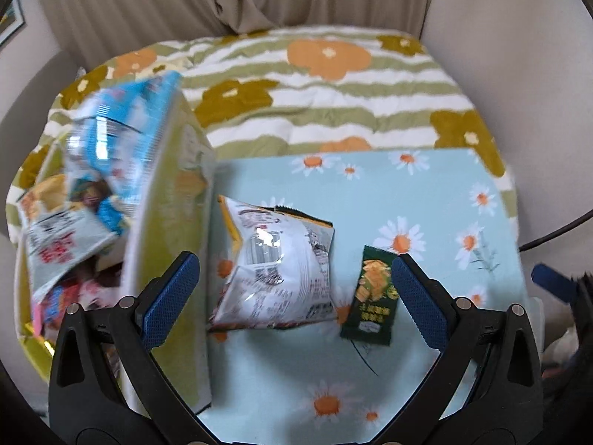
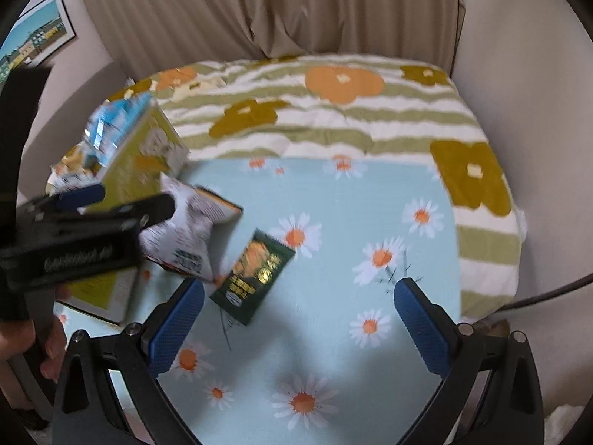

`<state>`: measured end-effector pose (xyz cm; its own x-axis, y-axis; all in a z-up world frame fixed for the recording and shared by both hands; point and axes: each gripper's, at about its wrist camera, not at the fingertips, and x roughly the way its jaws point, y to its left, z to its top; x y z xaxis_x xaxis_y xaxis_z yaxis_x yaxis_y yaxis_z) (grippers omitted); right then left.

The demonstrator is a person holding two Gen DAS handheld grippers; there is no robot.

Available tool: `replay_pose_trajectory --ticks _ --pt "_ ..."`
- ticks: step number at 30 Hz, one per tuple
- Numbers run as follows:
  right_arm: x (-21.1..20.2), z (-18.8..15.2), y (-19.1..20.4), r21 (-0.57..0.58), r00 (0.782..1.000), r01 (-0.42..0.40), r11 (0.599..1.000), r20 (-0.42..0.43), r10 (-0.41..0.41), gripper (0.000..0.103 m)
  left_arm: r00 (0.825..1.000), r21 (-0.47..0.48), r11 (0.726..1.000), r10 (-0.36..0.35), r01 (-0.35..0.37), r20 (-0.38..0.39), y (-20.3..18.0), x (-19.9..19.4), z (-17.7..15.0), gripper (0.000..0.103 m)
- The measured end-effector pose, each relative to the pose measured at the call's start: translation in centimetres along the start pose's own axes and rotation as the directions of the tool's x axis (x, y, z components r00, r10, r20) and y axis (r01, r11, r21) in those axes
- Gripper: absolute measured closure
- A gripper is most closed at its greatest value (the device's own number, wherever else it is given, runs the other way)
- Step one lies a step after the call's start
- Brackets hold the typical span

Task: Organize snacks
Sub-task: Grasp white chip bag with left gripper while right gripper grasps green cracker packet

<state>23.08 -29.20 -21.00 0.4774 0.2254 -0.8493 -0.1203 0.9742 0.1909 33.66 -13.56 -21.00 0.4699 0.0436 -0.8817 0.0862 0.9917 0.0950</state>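
While your left gripper (image 1: 294, 298) hangs with its fingers spread wide and nothing between them, the white bag (image 1: 278, 263) lies on the daisy cloth (image 1: 426, 193) just ahead, at 12 o'clock. A dark green packet (image 1: 372, 296) rests at its 3 o'clock, close beside it. The yellow-green box (image 1: 168, 222), stuffed with snacks, stands at 9 o'clock. Your right gripper (image 2: 298, 322) is likewise released and empty, the green packet at its 11 o'clock.

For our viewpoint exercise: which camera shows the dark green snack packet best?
The left wrist view: the dark green snack packet lies sharp and unobstructed on the daisy cloth. The right wrist view shows it whole but motion-blurred.
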Motion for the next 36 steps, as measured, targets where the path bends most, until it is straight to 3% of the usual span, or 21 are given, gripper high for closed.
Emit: replay_pose_trajectory --ticks 5,8,14,17,28,31,36 --pt "3.6 -1.1 0.6 0.024 1.000 0.006 1.000 -0.026 -0.006 0.001 0.996 0.047 0.998 0.055 -0.051 -0.066 -0.7 3.9 0.6 0.004" --pt "5.3 -1.5 1.4 0.037 1.000 0.024 0.999 -0.018 -0.024 0.001 0.991 0.072 0.996 0.054 -0.046 -0.120 -0.8 6.0 0.6 0.004" --pt "7.3 -1.6 3.1 0.035 0.997 0.075 0.997 0.012 -0.075 0.001 0.984 0.129 0.989 0.094 -0.075 -0.151 -1.2 8.2 0.7 0.005" --pt "8.4 -1.3 3.6 0.049 0.997 0.078 0.996 0.006 -0.078 0.001 0.983 0.147 0.985 0.111 -0.090 -0.147 -1.0 8.7 1.0 0.012" --pt "10.6 -0.6 4.2 0.033 0.992 0.123 0.992 -0.003 -0.123 0.005 0.978 0.192 0.979 0.102 -0.066 -0.183 -0.8 8.9 1.3 0.012" --pt "10.5 -0.9 4.3 -0.004 0.988 0.152 0.988 -0.007 -0.152 0.012 0.972 0.211 0.976 0.105 -0.060 -0.212 -1.0 9.0 1.5 0.012" --pt "10.0 -1.7 2.8 -0.012 0.986 0.168 0.986 -0.006 -0.168 0.015 0.959 0.250 0.965 0.136 -0.072 -0.249 -1.4 9.3 1.3 0.012"
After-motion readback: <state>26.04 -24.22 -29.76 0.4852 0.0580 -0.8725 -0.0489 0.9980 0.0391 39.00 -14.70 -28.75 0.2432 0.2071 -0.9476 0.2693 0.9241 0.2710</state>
